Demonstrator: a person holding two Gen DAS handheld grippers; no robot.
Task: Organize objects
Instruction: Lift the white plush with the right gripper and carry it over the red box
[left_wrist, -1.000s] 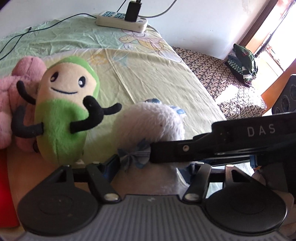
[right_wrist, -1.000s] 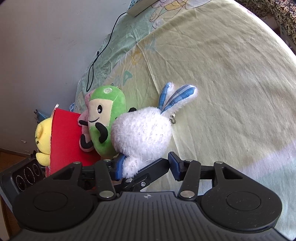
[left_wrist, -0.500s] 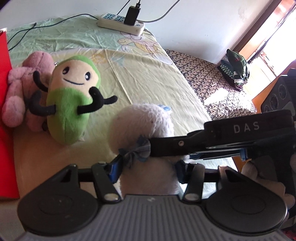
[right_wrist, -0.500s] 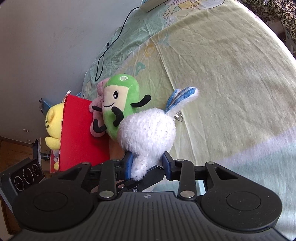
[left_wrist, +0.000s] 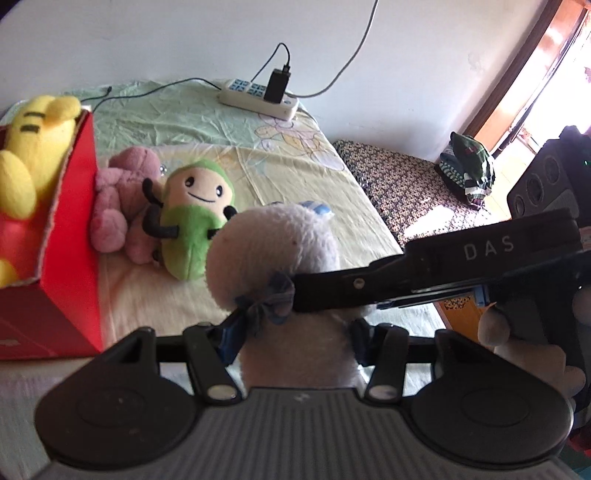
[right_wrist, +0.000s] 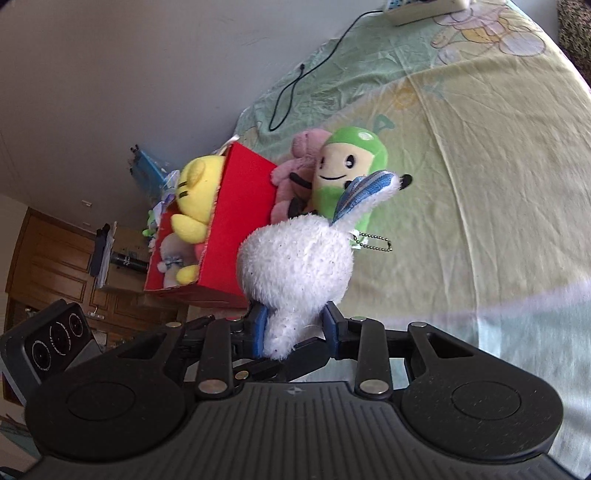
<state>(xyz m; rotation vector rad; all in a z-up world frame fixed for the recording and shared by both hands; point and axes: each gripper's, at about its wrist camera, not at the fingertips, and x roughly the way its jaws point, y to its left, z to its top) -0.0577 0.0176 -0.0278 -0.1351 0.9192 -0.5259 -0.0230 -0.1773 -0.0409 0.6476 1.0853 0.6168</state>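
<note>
A white bunny plush (left_wrist: 273, 251) with blue-striped ears hangs above the bed, and both grippers grip it. My left gripper (left_wrist: 295, 343) is shut on its lower body. My right gripper (right_wrist: 294, 326) is shut on the bunny (right_wrist: 295, 258) near its blue bow, reaching in from the right in the left wrist view. A red box (left_wrist: 70, 258) at the left holds a yellow plush (left_wrist: 29, 147). A green plush (left_wrist: 192, 221) and a pink plush (left_wrist: 122, 195) lie on the sheet beside the red box (right_wrist: 243, 206).
A power strip (left_wrist: 258, 99) with cables lies at the far end of the bed by the wall. A patterned bench (left_wrist: 406, 184) with folded clothes (left_wrist: 469, 166) stands right of the bed. A hand (left_wrist: 517, 339) holds the right gripper.
Both grippers have risen and drawn back with the bunny, lifting it off the sheet. The red box and the yellow plush have come into view.
</note>
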